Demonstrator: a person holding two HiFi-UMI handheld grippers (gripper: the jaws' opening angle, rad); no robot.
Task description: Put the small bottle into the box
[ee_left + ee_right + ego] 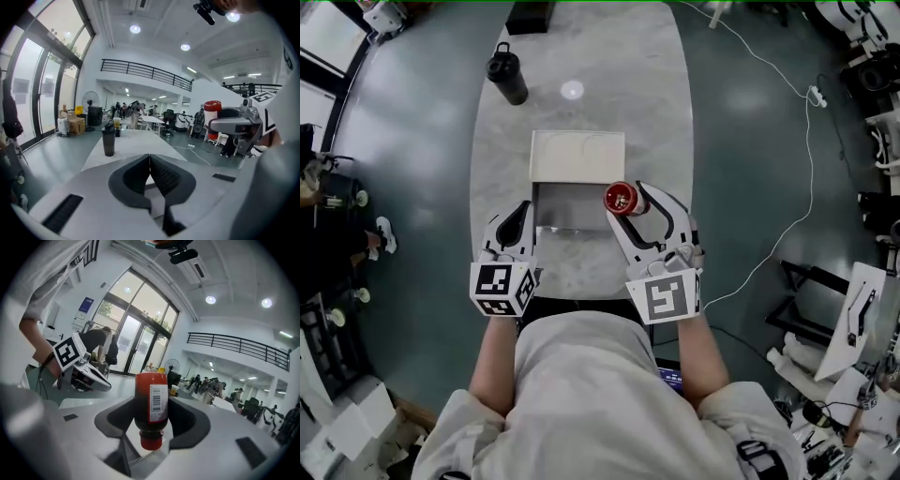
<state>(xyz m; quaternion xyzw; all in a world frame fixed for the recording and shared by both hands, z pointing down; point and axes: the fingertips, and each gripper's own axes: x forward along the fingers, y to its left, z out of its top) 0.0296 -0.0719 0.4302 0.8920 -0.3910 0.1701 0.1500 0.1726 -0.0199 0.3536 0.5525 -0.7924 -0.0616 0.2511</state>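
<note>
The small red bottle (151,401) is clamped between the jaws of the right gripper (630,202), at the right edge of the open box (558,211) in mid-frame; the left gripper (150,161) is closed on nothing; the carry is judged under way; next, the bottle needs to be centred over the box's hollow, lowered and released.

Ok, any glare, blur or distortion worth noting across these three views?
Head view: fisheye curving, a bright glare spot on the table. Left gripper view: windows partly washed out, corners black. Right gripper view: small bottle sharp, glass doors behind it very bright.
</note>
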